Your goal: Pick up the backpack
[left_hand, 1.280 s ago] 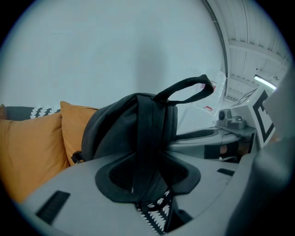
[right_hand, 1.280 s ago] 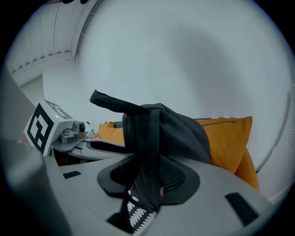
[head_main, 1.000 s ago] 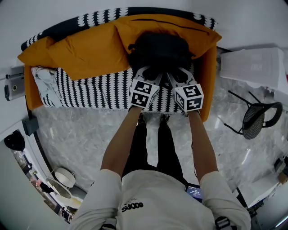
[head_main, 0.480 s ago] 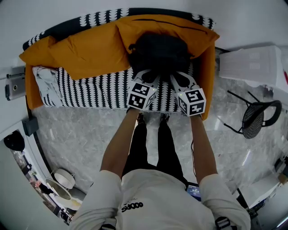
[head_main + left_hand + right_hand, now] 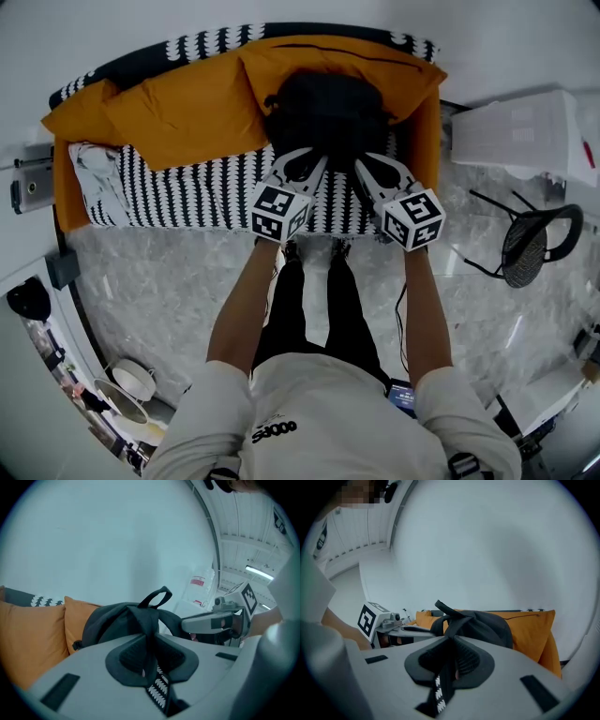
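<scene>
A black backpack leans against orange cushions on a bed with a black-and-white patterned cover. My left gripper is at its front lower left and my right gripper at its front lower right. In the left gripper view the left gripper has its jaws closing, pads pressed on a black strap of the backpack. In the right gripper view the right gripper is shut on another strap of the backpack. Each gripper view shows the other gripper alongside.
A white cloth lies at the bed's left end. A white box and a black mesh chair stand on the marble floor at the right. The person's legs stand against the bed's front edge.
Both grippers have closed on the backpack's straps and risen toward the camera, spreading slightly apart. The backpack's front edge has come up with them.
</scene>
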A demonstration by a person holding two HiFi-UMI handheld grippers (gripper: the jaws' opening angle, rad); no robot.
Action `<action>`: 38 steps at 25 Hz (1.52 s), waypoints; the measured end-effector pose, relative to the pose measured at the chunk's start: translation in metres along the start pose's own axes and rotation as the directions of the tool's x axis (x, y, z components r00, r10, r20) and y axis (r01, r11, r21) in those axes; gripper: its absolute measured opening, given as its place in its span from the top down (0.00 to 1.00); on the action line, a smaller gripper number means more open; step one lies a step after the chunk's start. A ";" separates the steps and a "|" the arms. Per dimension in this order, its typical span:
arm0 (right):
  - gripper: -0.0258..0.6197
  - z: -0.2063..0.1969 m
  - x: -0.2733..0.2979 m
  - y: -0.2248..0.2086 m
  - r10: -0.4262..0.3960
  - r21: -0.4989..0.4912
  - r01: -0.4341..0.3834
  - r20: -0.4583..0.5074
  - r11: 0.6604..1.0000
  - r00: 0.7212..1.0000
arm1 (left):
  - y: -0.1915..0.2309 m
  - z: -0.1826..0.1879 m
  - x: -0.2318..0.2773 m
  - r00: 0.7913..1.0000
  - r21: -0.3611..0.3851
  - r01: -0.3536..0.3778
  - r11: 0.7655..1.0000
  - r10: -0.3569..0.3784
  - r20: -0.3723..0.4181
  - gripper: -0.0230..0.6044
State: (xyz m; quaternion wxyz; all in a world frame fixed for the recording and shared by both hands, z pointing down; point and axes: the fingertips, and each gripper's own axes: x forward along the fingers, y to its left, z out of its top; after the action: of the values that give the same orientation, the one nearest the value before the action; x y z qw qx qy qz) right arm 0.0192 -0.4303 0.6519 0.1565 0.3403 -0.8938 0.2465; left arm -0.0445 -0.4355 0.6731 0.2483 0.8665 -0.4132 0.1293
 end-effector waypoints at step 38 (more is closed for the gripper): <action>0.78 0.048 -0.038 0.076 0.308 0.392 -0.390 0.256 0.833 0.916 | -0.055 0.050 -0.072 0.945 -0.096 0.280 0.955 -0.256 0.204 0.89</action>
State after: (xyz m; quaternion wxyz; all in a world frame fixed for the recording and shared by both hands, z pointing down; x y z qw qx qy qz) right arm -0.0108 -0.3870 0.5695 -0.0536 0.2181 -0.8734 0.4322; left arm -0.0458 -0.3867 0.5822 0.2765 0.9060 -0.3203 -0.0149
